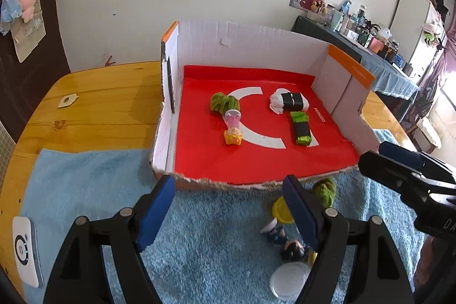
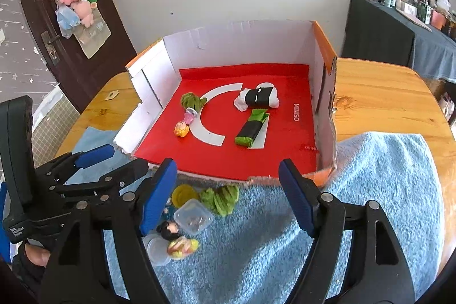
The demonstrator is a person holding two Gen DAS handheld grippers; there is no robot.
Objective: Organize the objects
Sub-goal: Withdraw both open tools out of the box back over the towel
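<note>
A low cardboard box with a red floor [image 1: 256,161] [image 2: 285,138] holds a green cloth [image 1: 223,102] [image 2: 192,100], a pink doll [image 1: 233,130] [image 2: 183,126], a white roll with a black band [image 1: 289,101] [image 2: 259,97] and a green roll with a black band [image 1: 301,127] [image 2: 250,128]. On the blue towel [image 1: 213,247] [image 2: 370,190] in front lie another green cloth [image 1: 326,190] [image 2: 222,198], a yellow lid [image 1: 280,211] [image 2: 183,195], a dark-haired doll [image 1: 293,247] [image 2: 176,240] and clear containers [image 1: 287,278] [image 2: 193,217]. My left gripper [image 1: 228,214] and right gripper [image 2: 228,197] are open and empty above the towel.
The wooden table [image 1: 99,99] [image 2: 384,93] carries the box and towel. A white device [image 1: 25,252] lies at the table's left edge. A small tag [image 1: 67,100] sits on the wood. A cluttered side table [image 1: 370,47] stands at the right.
</note>
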